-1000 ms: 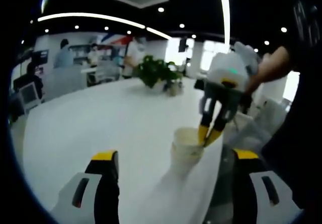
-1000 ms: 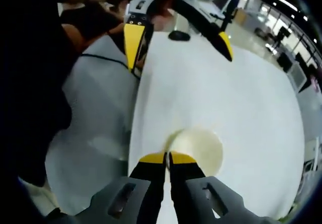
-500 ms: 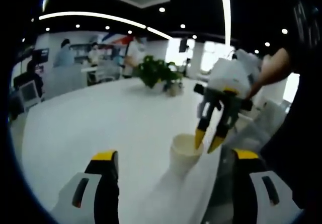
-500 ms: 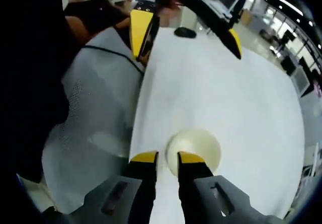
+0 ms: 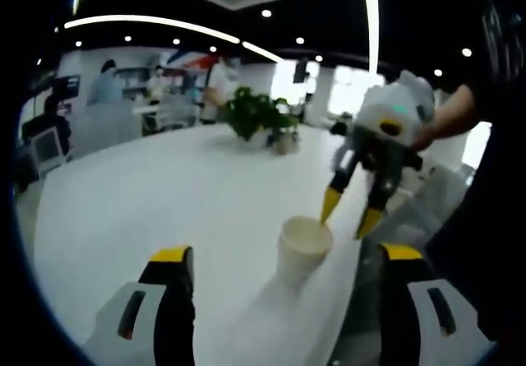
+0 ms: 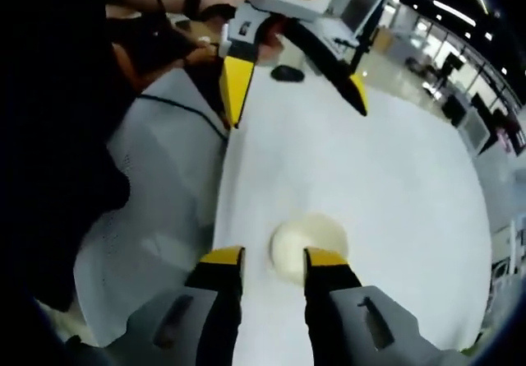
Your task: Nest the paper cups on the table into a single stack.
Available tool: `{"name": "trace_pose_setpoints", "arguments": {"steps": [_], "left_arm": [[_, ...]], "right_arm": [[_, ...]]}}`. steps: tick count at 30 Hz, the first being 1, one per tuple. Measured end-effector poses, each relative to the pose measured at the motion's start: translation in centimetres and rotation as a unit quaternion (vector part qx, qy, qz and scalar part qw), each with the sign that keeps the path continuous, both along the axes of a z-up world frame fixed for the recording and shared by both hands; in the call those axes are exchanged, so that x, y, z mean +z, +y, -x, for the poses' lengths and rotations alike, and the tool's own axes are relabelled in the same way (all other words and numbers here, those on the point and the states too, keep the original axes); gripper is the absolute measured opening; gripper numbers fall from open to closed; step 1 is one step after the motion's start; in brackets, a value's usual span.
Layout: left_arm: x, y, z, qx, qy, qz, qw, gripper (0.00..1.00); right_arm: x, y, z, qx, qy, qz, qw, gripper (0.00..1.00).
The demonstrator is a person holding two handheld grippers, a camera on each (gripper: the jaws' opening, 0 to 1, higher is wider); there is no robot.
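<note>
A white paper cup [image 5: 302, 249] stands upright on the white table [image 5: 164, 193], close to its near edge. I cannot tell whether other cups are nested in it. My left gripper [image 5: 286, 255] is open, its jaws wide on either side of the cup and short of it. My right gripper [image 5: 350, 215] hangs open just above and to the right of the cup's rim, touching nothing. Looking down in the right gripper view, the cup [image 6: 309, 243] lies just past the open right gripper [image 6: 274, 257], and the left gripper [image 6: 296, 93] stands open further off.
A potted plant [image 5: 259, 119] stands at the table's far side, with people and desks behind it. A grey mesh chair [image 6: 152, 210] sits against the table's edge [image 6: 223, 185]. A dark mouse [image 6: 288, 73] and a cable [image 6: 177, 103] lie beyond the left gripper.
My right gripper was shut on the cup's rim; it has opened, let go and lifted up and away. The cup stays on the table. The left gripper has held still.
</note>
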State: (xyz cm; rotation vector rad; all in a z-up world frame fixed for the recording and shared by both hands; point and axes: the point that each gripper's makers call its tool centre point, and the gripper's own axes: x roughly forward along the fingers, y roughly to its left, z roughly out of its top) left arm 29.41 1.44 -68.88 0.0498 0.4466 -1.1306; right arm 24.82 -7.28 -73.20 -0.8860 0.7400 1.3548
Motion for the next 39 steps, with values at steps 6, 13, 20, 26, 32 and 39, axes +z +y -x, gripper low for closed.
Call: {"name": "trace_pose_setpoints", "arguments": {"steps": [6,13,20,26,32,39], "left_arm": [[0.0,-0.1,0.1,-0.002,0.001,-0.002,1.0000,0.91],[0.1,-0.2,-0.1,0.001,0.002,-0.004,1.0000,0.91],[0.1,-0.3,-0.1,0.001,0.003,-0.005,1.0000,0.91],[0.1,-0.3,-0.1,0.001,0.003,-0.007,1.0000,0.91],[-0.1,-0.5,0.0,0.000,0.007,-0.009,0.9999,0.91],[-0.3,-0.8,0.3,-0.007,0.008,-0.012,0.9999,0.91]], "right_arm": [[1.1,0.5,-0.1,-0.023,-0.007,-0.048,0.9986,0.36],[1.4,0.2,-0.1,-0.051,0.000,-0.087,0.9949,0.43],[3.2,-0.2,-1.0,-0.115,0.006,-0.162,0.9801,0.49],[3.6,-1.7,-2.0,-0.169,0.020,-0.199,0.9650,0.58],[3.5,-3.3,-2.6,-0.211,0.023,-0.219,0.9524,0.67],[2.5,-4.7,-2.5,-0.259,0.043,-0.228,0.9376,0.82]]}}
